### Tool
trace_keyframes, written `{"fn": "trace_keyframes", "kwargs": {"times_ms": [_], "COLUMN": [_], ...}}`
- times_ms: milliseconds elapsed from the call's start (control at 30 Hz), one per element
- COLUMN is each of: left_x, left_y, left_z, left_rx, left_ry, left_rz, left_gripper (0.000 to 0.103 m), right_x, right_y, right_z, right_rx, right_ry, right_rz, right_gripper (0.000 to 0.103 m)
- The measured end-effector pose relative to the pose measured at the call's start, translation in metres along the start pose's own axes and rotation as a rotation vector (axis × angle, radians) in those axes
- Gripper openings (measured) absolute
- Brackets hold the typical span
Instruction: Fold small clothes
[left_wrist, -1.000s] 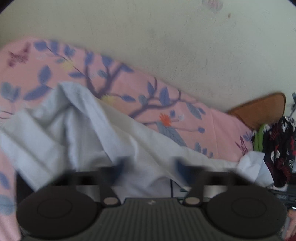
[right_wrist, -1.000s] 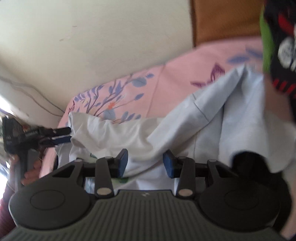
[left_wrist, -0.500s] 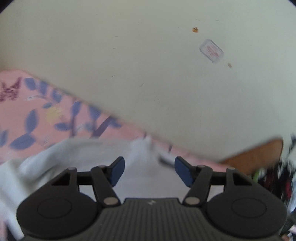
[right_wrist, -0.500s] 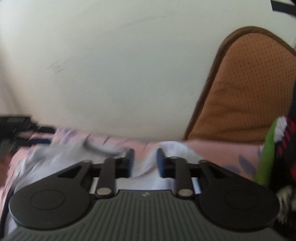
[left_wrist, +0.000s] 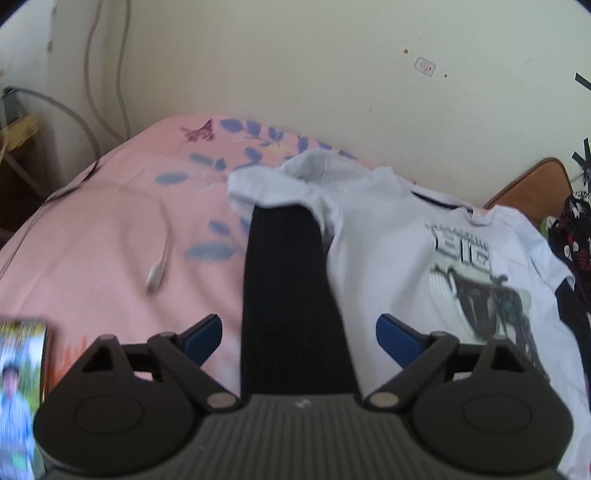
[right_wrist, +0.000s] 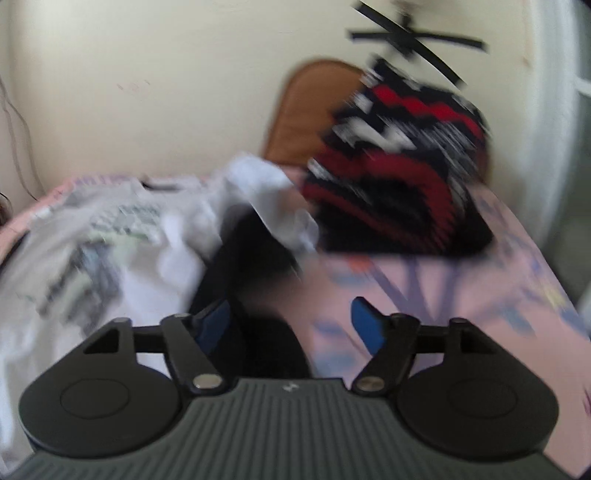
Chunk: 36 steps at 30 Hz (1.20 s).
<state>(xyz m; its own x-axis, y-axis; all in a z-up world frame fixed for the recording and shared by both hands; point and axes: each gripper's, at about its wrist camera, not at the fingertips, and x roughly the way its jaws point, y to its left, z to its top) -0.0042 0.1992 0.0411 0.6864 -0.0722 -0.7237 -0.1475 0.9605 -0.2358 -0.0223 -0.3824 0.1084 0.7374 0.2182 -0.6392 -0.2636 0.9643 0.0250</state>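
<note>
My left tongs (left_wrist: 299, 332): matte black linkage arms, blue pads (left_wrist: 205, 332) at the tips, silver pivot screws, two round discs either side of a ribbed grey body w/ small white logo. Right tongs (right_wrist: 291, 321): same build, blue pads (right_wrist: 364, 319), pic blurry.

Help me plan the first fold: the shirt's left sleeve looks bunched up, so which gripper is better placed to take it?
Left. The left gripper is open, looking straight at the bunched sleeve of the white T-shirt. The right gripper, also open, faces the shirt's other edge beside the red-and-black garment.
</note>
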Motion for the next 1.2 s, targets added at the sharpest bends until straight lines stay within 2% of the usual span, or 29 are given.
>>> {"fn": "trace_keyframes", "kwargs": {"times_ms": [67,233,333,367,400,433,467,500,567,633,667,700,733,767,800,867,933,1000,1100,1167,1200], "left_x": [-0.012,-0.047,-0.059,-0.061,-0.062,-0.062,-0.063,-0.064,-0.068,-0.074,-0.076,-0.080,-0.082,-0.083,-0.085,-0.085,-0.084,-0.083,-0.083,-0.080,-0.076], "left_y": [-0.001,-0.025,-0.054,-0.064,-0.075,-0.088,-0.100,-0.112,-0.135,-0.154,-0.160,-0.165,-0.165,-0.164,-0.160,-0.155,-0.147,-0.139,-0.133,-0.135,-0.137], "left_z": [-0.010,-0.031,-0.048,-0.054,-0.060,-0.067,-0.073,-0.080,-0.092,-0.104,-0.107,-0.112,-0.116,-0.118,-0.119,-0.124,-0.130,-0.135,-0.146,-0.155,-0.158], "left_rx": [-0.006,0.054,0.143,0.178,0.210,0.241,0.274,0.315,0.397,0.484,0.520,0.552,0.570,0.576,0.572,0.553,0.540,0.535,0.566,0.591,0.597], "left_ry": [-0.010,-0.083,-0.076,-0.066,-0.056,-0.042,-0.027,-0.014,0.007,0.014,0.011,0.005,-0.001,-0.006,-0.004,0.012,0.039,0.072,0.103,0.103,0.105], "left_rz": [-0.007,-0.088,-0.164,-0.193,-0.228,-0.270,-0.315,-0.365,-0.435,-0.489,-0.500,-0.498,-0.490,-0.483,-0.482,-0.469,-0.442,-0.423,-0.430,-0.421,-0.412], "left_gripper": [0.092,0.092,0.092,0.092,0.092,0.092,0.092,0.092,0.092,0.092,0.092,0.092,0.093,0.093,0.093,0.094,0.094,0.094,0.094,0.094,0.090], "right_x": [-0.003,-0.033,-0.045,-0.046,-0.044,-0.042,-0.036,-0.033,-0.037,-0.051,-0.060,-0.068,-0.077,-0.086,-0.096,-0.111,-0.111,-0.103,-0.093,-0.090,-0.087], "right_y": [-0.008,-0.012,0.009,0.015,0.018,0.015,0.011,0.003,-0.014,-0.040,-0.061,-0.082,-0.100,-0.109,-0.111,-0.097,-0.075,-0.051,-0.012,0.004,0.011], "right_z": [-0.015,-0.038,-0.046,-0.049,-0.052,-0.054,-0.057,-0.060,-0.052,-0.033,-0.021,-0.012,-0.004,0.000,0.000,-0.009,-0.026,-0.047,-0.078,-0.088,-0.092], "right_rx": [0.031,0.140,0.085,0.057,0.034,0.025,0.027,0.027,0.015,-0.007,0.028,0.090,0.173,0.227,0.251,0.253,0.250,0.246,0.199,0.195,0.204], "right_ry": [0.050,0.029,0.007,0.001,-0.001,0.012,0.034,0.034,-0.009,-0.129,-0.184,-0.217,-0.231,-0.244,-0.254,-0.235,-0.149,-0.058,0.061,0.095,0.108], "right_rz": [-0.020,0.098,0.140,0.126,0.095,0.071,0.048,0.012,-0.079,-0.312,-0.433,-0.495,-0.517,-0.499,-0.443,-0.243,0.024,0.194,0.326,0.386,0.409], "right_gripper": [0.076,0.076,0.076,0.075,0.071,0.061,0.019,0.004,0.004,0.004,0.004,0.009,0.012,0.022,0.038,0.050,0.050,0.051,0.051,0.054,0.055]}}
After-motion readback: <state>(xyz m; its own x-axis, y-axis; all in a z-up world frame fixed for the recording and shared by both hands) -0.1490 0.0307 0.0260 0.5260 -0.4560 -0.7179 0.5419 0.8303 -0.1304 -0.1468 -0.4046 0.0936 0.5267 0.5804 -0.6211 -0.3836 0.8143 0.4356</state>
